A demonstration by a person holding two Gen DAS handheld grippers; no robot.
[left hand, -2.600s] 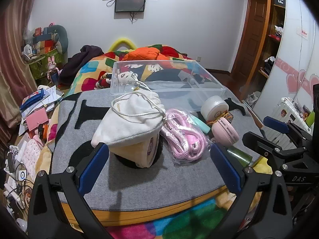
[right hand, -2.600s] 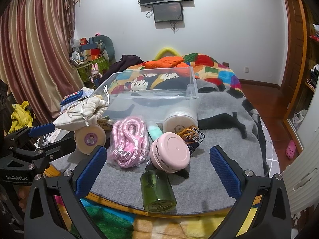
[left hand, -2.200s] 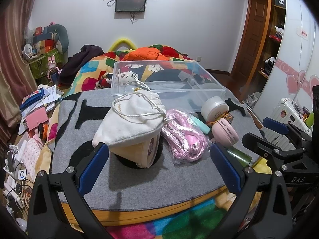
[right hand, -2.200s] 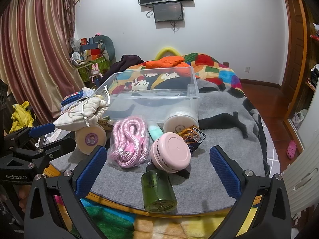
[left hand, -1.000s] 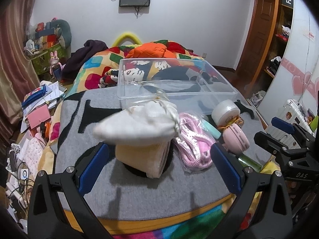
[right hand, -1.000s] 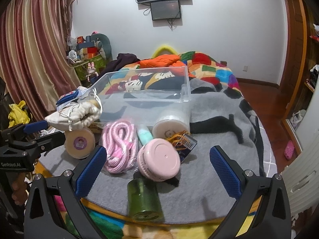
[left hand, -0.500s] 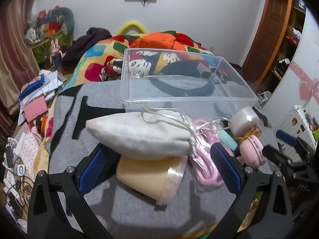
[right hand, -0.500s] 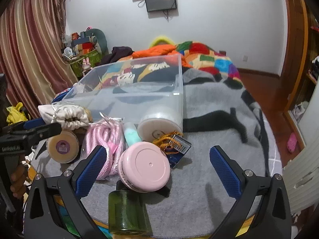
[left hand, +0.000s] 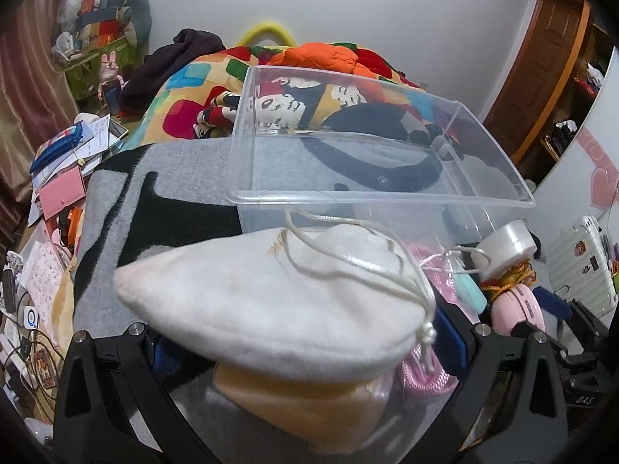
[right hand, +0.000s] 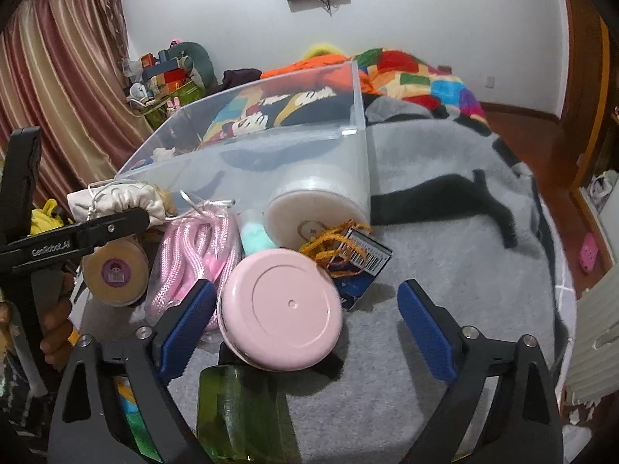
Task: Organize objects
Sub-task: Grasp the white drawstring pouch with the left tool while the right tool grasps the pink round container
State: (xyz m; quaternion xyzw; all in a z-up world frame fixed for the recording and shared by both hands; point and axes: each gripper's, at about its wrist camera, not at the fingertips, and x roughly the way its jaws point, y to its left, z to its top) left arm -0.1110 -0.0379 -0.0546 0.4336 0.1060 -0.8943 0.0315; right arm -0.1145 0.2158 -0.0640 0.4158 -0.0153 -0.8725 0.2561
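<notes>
A white drawstring pouch (left hand: 267,301) lies on a beige tape roll (left hand: 301,410) on the grey mat. My left gripper (left hand: 305,344) is open, its blue pads either side of the pouch and partly hidden under it. The clear plastic bin (left hand: 371,193) stands just behind. In the right wrist view my right gripper (right hand: 305,324) is open around a round pink case (right hand: 280,315), above a green bottle (right hand: 243,413). The pouch (right hand: 116,199), tape roll (right hand: 114,274), bagged pink rope (right hand: 193,247), teal tube (right hand: 253,237), white jar (right hand: 313,212) and bin (right hand: 271,143) show there too.
A tagged orange cord (right hand: 348,251) lies by the jar. The grey mat (right hand: 445,263) has bare room at the right. Papers and clutter (left hand: 58,178) lie left of the mat. A colourful quilt (left hand: 193,77) lies behind the bin. A white suitcase (left hand: 588,263) stands at the right.
Both grippers have moved forward and down. The left now straddles the white pouch; the right now straddles the pink case. Nothing has been lifted.
</notes>
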